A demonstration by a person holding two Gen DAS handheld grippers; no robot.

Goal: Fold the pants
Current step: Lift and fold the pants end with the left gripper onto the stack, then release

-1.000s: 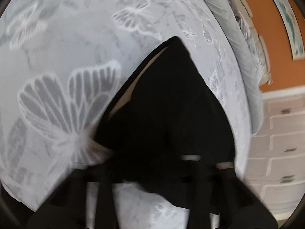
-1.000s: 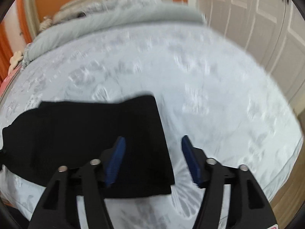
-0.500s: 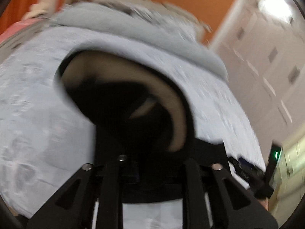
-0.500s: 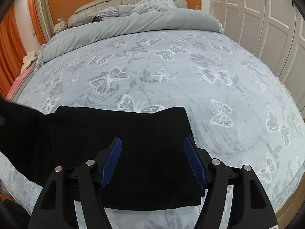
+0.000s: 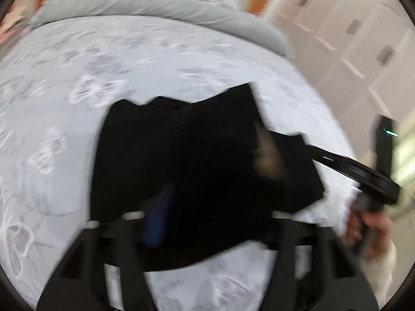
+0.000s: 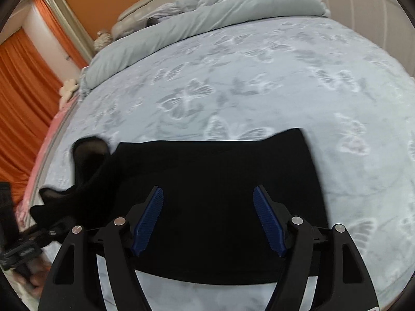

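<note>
Right gripper [image 6: 207,220] spread wide above black pants [image 6: 220,181], left gripper [image 5: 207,223] blurred

Legible text, labels, brands, numbers, signs: none in either view. The black pants [image 6: 220,194], the butterfly-print bedspread [image 6: 285,77] and the white cupboard doors [image 5: 350,39] carry no readable marks. A small green light on a dark device [image 5: 389,132] shows no characters.
</note>
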